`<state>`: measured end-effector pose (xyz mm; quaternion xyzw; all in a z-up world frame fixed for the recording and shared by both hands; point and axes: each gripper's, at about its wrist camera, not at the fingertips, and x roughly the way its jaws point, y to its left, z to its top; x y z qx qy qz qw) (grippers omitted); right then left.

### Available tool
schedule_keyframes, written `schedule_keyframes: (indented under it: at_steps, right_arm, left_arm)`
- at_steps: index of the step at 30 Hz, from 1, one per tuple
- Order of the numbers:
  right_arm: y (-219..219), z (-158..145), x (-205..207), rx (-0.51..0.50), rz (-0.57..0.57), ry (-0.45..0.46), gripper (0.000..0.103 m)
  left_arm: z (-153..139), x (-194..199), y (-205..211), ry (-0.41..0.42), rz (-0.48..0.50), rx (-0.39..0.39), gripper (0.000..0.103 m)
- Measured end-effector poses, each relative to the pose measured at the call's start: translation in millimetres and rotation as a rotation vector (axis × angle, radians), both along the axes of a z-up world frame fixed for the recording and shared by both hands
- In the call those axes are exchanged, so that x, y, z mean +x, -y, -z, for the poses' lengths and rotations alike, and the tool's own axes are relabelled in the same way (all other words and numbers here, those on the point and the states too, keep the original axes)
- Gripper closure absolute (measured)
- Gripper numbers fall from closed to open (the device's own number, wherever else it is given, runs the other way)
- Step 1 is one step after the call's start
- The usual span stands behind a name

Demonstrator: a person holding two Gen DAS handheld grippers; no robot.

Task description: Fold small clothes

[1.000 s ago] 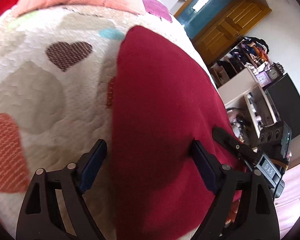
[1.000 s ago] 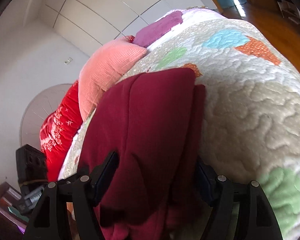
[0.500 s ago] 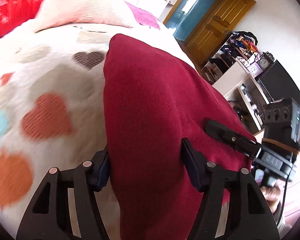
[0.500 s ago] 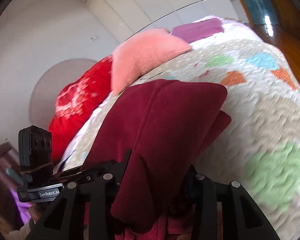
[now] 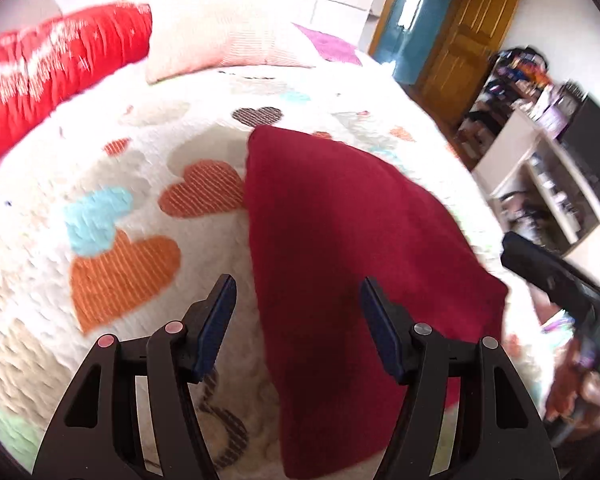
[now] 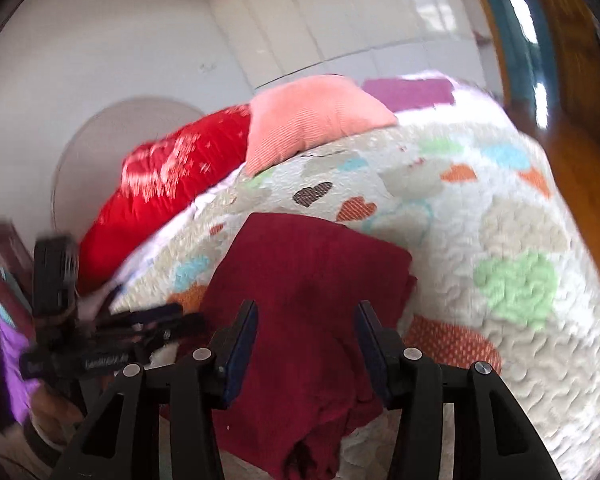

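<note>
A dark red garment (image 5: 340, 248) lies folded on a heart-patterned quilt (image 5: 112, 208), near the bed's edge. It also shows in the right wrist view (image 6: 312, 280), where its near end hangs bunched over the edge. My left gripper (image 5: 298, 304) is open above the garment's near left edge, holding nothing. My right gripper (image 6: 306, 328) is open above the garment's near end, holding nothing. The other gripper shows at the right edge of the left wrist view (image 5: 556, 276) and at the left of the right wrist view (image 6: 112, 340).
A red bolster (image 5: 56, 68), a pink pillow (image 5: 228, 48) and a purple cloth (image 5: 328, 44) lie at the head of the bed. Wooden doors (image 5: 472, 28) and cluttered white shelves (image 5: 540, 168) stand to the right.
Both grippers were shut on the red garment half a second ago; both have let go, opened and pulled back. The garment now lies flat on the quilt.
</note>
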<state>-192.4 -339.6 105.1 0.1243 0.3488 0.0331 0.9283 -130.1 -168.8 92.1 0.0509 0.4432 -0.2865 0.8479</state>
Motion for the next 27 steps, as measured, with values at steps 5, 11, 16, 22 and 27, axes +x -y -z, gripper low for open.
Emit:
schedule_keyframes:
  at_steps: [5, 11, 16, 22, 27]
  right_arm:
    - [-20.9, 40.3, 23.4, -0.101, -0.007, -0.12, 0.062]
    - [-30.9, 49.8, 29.5, -0.222, 0.006, -0.14, 0.061]
    - [-19.6, 28.5, -2.1, -0.133, 0.039, -0.092, 0.06]
    - [-26.2, 9.2, -31.9, -0.131, 0.084, -0.042, 0.055]
    - [-30.0, 2.3, -41.5, -0.109, 0.101, -0.036, 0.054]
  left_arm:
    - [14.9, 13.6, 7.1, 0.005, -0.023, 0.011, 0.036]
    - [17.0, 7.7, 18.6, 0.048, -0.021, 0.06, 0.034]
    - [9.8, -2.3, 8.1, 0.083, -0.046, 0.037, 0.034]
    - [-2.1, -22.4, -3.0, 0.161, -0.081, 0.032, 0.034]
    - [-16.2, -41.3, -14.9, 0.255, -0.123, 0.044, 0.034]
